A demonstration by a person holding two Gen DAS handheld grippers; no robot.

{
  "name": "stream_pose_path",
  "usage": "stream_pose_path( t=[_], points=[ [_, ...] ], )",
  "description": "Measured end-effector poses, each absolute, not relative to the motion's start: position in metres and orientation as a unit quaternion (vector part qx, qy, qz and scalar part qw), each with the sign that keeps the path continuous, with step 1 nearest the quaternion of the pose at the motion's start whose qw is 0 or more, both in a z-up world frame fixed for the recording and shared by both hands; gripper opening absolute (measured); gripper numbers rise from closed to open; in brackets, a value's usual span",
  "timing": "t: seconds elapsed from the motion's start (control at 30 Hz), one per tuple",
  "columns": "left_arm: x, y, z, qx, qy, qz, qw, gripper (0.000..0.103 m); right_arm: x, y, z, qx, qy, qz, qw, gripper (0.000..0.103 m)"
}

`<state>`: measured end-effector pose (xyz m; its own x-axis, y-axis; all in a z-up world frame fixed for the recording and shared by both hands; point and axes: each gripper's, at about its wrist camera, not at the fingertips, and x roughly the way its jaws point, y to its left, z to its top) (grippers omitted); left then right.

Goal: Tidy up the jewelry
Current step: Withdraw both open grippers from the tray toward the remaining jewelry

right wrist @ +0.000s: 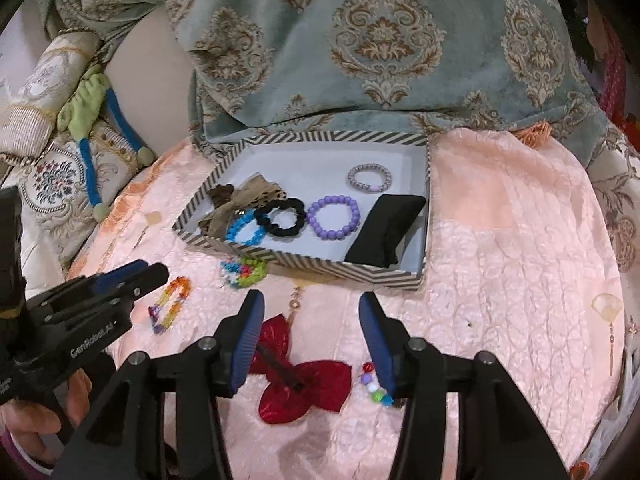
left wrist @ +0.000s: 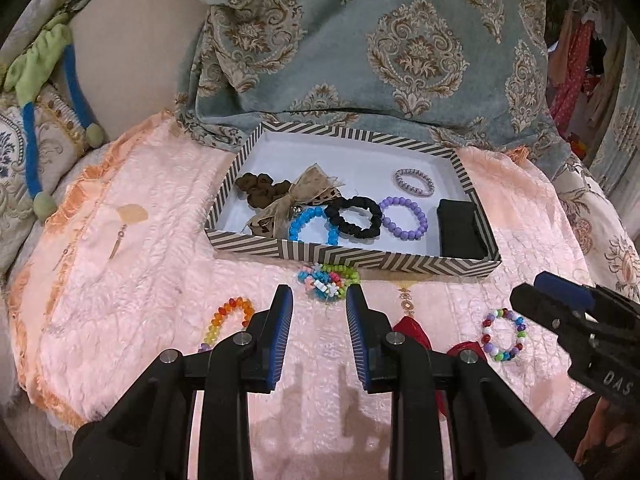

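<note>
A striped box (left wrist: 352, 258) (right wrist: 304, 270) on the pink cloth holds a blue bead bracelet (left wrist: 313, 226), a black scrunchie (left wrist: 354, 217), a purple bead bracelet (left wrist: 402, 217), a lilac bracelet (left wrist: 415, 181), a brown scrunchie with bow (left wrist: 280, 196) and a black pouch (left wrist: 460, 227). In front of it lie a neon bead bundle (left wrist: 328, 280) (right wrist: 245, 271), a rainbow bracelet (left wrist: 228, 322) (right wrist: 170, 304), a red bow clip (right wrist: 300, 376) and a multicolour bead bracelet (left wrist: 504, 336) (right wrist: 374, 386). My left gripper (left wrist: 320, 300) is open and empty just short of the neon bundle. My right gripper (right wrist: 312, 304) is open and empty above the red bow.
A teal patterned cushion (left wrist: 360, 48) stands behind the box. Embroidered cushions and a green and blue cord (left wrist: 36, 92) lie at the left. Gold earrings (left wrist: 120, 232) lie on the cloth at the left, and another (right wrist: 608, 320) at the right.
</note>
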<state>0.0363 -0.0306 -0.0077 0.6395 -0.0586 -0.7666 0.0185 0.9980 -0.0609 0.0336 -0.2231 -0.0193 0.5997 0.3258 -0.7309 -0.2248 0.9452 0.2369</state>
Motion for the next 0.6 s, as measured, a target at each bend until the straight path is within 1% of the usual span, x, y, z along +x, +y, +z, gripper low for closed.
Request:
stream_pose_path(
  t=[0.6],
  points=[
    [0.013, -0.038, 0.009, -0.011, 0.401, -0.016, 0.916, 0.011, 0.006, -0.23, -0.005, 0.06, 0.407, 0.155, 0.898, 0.052]
  ],
)
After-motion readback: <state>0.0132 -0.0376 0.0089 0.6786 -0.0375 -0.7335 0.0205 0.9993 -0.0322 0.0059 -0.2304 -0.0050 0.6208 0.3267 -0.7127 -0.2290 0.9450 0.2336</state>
